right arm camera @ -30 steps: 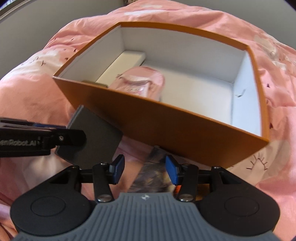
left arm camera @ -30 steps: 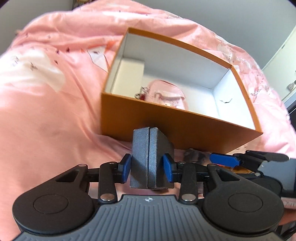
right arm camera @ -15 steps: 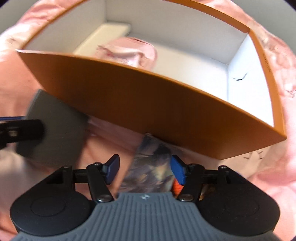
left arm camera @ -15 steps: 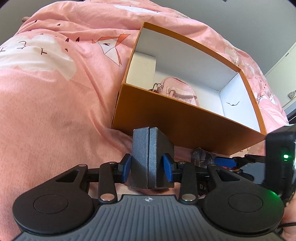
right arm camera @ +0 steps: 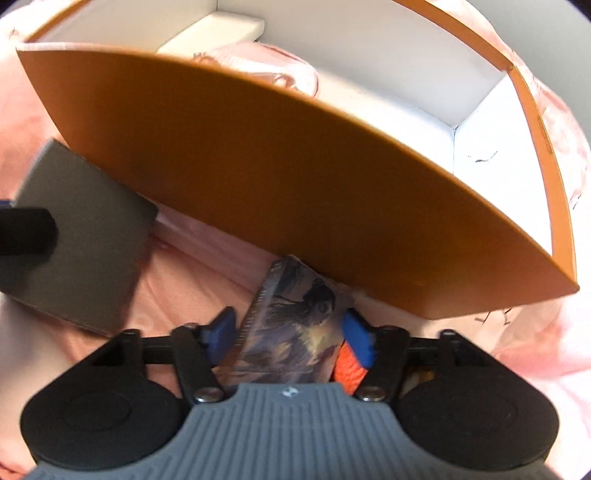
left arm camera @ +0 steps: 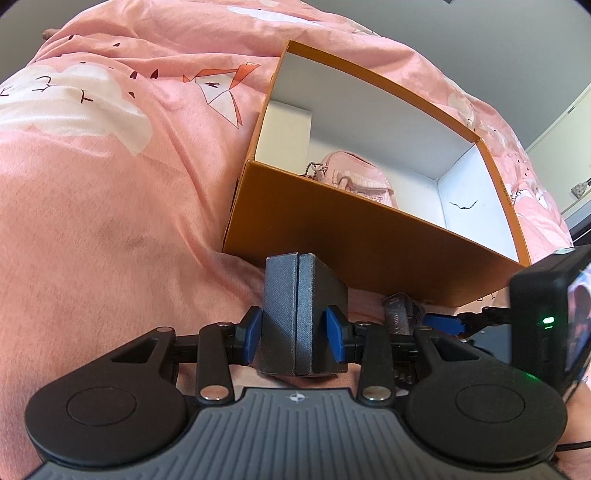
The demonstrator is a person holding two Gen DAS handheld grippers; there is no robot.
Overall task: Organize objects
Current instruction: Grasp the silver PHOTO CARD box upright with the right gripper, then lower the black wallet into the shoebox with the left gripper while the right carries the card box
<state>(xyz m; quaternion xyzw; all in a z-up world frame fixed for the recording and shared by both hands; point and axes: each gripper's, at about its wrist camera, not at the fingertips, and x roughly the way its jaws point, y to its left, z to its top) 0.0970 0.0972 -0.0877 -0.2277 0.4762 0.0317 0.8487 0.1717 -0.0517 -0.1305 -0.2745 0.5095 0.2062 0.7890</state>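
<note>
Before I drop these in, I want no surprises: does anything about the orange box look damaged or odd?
Only a small dark jagged mark on the orange box's white inner right wall, perhaps a crack or scuff. Otherwise nothing stands out.

The right tool (right arm camera: 290, 328) sits low over the pink bedding (right arm camera: 184, 280), its two blue pads (right arm camera: 356, 334) spread either side of a flat pack printed with a dark illustrated figure (right arm camera: 295, 332); the right pad lies at the pack's edge, and whether the left one touches cannot be told. An orange item (right arm camera: 347, 365) shows just beneath the right pad. Right behind the pack rises the near wall of an orange box (right arm camera: 295, 184) with a white interior, holding a pink bag (right arm camera: 291, 74) and a white block (right arm camera: 218, 33). At left, a dark grey case (right arm camera: 88, 236) hangs in the other tool's black finger (right arm camera: 26, 230).
</note>
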